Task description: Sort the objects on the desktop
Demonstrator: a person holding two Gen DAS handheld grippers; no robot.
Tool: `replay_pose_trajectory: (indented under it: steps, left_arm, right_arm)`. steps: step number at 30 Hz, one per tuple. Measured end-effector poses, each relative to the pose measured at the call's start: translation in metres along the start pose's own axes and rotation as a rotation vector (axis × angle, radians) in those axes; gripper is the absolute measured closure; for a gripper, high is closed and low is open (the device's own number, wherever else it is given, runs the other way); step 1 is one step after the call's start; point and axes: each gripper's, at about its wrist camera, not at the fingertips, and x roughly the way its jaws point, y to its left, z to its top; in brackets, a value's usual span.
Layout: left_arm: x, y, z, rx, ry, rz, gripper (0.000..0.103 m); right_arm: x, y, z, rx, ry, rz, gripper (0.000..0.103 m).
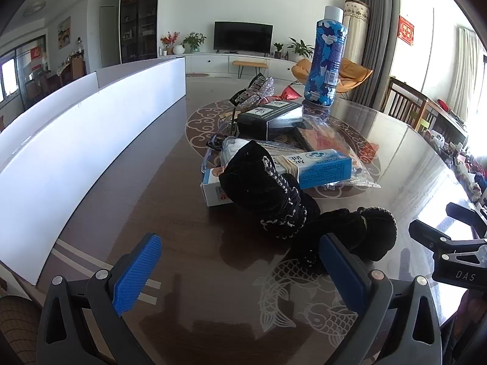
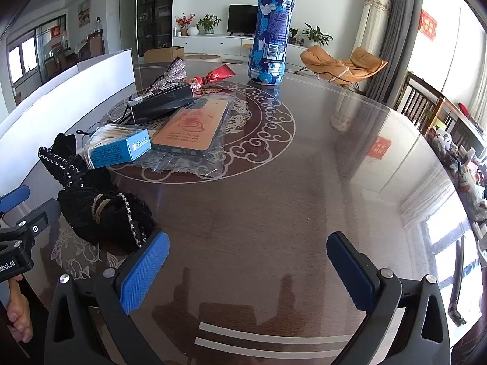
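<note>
On my far left a white partition board (image 1: 91,140) stands along the edge of the dark glossy table (image 2: 304,197). My left gripper (image 1: 240,267) hangs over the table with its blue pads spread wide and nothing between them; a black velvet hair scrunchie (image 1: 274,194) with silver trim lies just ahead of it, touching the right-hand pad as far as I can tell. Behind the scrunchie sits the clutter: a blue-and-white carton (image 1: 319,167), a pack of cotton swabs (image 2: 106,132), a black box (image 1: 271,115), an orange phone case in clear wrap (image 2: 191,127) and a glittery hair clip (image 2: 173,73) (all crowded together, some overlapping). Further right, a blue camouflage bottle (image 2: 271,33) stands upright, apart from the pile. My right gripper (image 2: 248,270) is spread wide too, over bare tabletop.
</note>
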Motion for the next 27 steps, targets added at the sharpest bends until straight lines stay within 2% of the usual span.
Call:
replay_pose_trajectory:
  steps: [10,12,17,22,27]
  left_arm:
    - [-0.004,0.008,0.002,-0.013,-0.011,0.008,0.000]
    - [-0.007,0.011,0.003,0.002,-0.018,0.023,0.000]
    - [-0.013,0.025,0.001,0.055,-0.002,0.077,0.000]
    - [-0.010,0.043,-0.004,0.017,0.049,0.070,0.000]
    - [0.000,0.045,-0.008,0.007,0.097,0.068,0.000]
  right_arm:
    - [-0.007,0.009,0.001,-0.041,-0.001,-0.015,0.000]
    - [-0.007,0.009,0.000,-0.033,0.010,0.017,0.000]
    - [-0.001,0.023,-0.005,-0.043,0.071,0.161,0.000]
    - [0.011,0.048,-0.008,-0.058,0.104,0.233,0.000]
    - [0.039,0.070,0.012,-0.108,0.128,0.243,0.000]
